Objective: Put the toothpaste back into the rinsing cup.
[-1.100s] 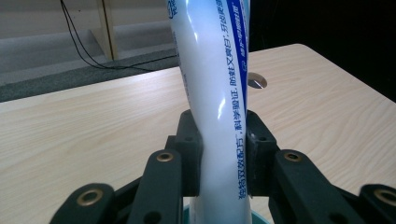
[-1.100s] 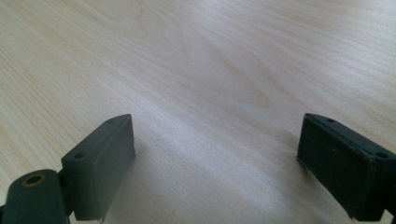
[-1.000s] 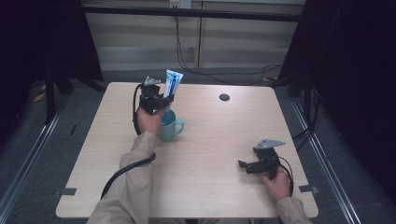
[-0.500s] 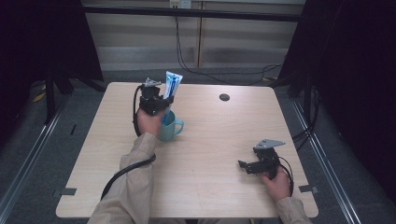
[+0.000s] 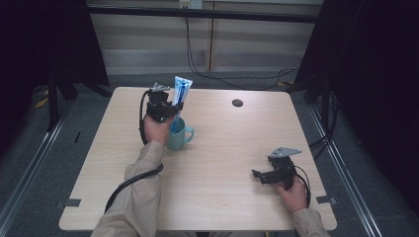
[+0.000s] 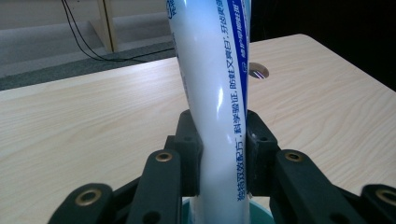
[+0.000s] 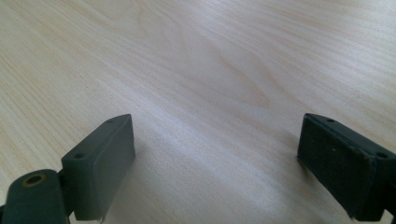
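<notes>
1. Left tool (image 5: pixel 173 109), upper left of the middle in the high view: clamped tight on a white and blue tube (image 5: pixel 180 96).
2. Tube: standing almost straight up, lower end down inside a teal cup (image 5: pixel 177 138).
3. In the left tool view: tube (image 6: pixel 219 107) squeezed between the two black pads, teal rim of the cup (image 6: pixel 259 215) peeking out at the bottom edge.
4. Writing on the tube: small blue Chinese letters running up its right side, next to a blue stripe; too small to read well. No brand name readable.
5. Cup: resting on the pale wood surface (image 5: pixel 222 197), handle pointing to the right of the frame, just under the left hand (image 5: pixel 157 129).
6. Right tool (image 5: pixel 264 176), lower right of the high view: jaws wide apart, holding nothing, low over the surface.
7. In the right tool view: two black pads far apart, bare wood grain (image 7: pixel 210 93) between them.
8. Small dark round hole (image 5: pixel 237 102) in the surface, upper middle of the high view.
</notes>
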Action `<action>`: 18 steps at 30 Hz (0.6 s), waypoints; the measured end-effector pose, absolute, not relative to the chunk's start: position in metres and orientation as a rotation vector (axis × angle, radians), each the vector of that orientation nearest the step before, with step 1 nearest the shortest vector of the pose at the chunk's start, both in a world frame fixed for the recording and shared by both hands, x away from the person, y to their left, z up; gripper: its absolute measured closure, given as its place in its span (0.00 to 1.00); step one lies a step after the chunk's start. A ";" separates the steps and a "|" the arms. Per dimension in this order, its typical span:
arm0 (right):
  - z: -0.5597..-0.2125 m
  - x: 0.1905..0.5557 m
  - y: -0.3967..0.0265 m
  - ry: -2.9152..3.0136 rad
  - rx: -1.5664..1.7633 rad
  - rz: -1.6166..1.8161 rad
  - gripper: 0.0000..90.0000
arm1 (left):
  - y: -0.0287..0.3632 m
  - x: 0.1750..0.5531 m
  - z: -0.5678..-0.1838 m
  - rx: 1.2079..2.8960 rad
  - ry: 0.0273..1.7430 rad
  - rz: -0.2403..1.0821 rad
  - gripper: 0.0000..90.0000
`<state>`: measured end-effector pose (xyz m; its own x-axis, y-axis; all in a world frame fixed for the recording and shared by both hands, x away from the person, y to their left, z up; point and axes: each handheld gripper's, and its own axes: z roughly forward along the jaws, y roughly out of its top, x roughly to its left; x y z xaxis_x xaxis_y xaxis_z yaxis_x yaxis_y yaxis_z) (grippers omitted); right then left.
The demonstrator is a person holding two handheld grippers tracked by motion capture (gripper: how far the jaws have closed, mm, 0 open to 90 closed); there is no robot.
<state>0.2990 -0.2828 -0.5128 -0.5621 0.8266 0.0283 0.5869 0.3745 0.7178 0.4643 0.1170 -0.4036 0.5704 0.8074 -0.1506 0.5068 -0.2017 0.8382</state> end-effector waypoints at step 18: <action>-0.513 0.299 -0.283 2.304 1.238 0.996 0.12 | 0.119 0.459 -0.408 1.811 1.081 0.410 0.80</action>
<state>0.2990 -0.2828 -0.5128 -0.5619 0.8267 0.0285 0.5871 0.3743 0.7178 0.4591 0.1192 -0.4084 0.5526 0.8153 -0.1729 0.4956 -0.1546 0.8547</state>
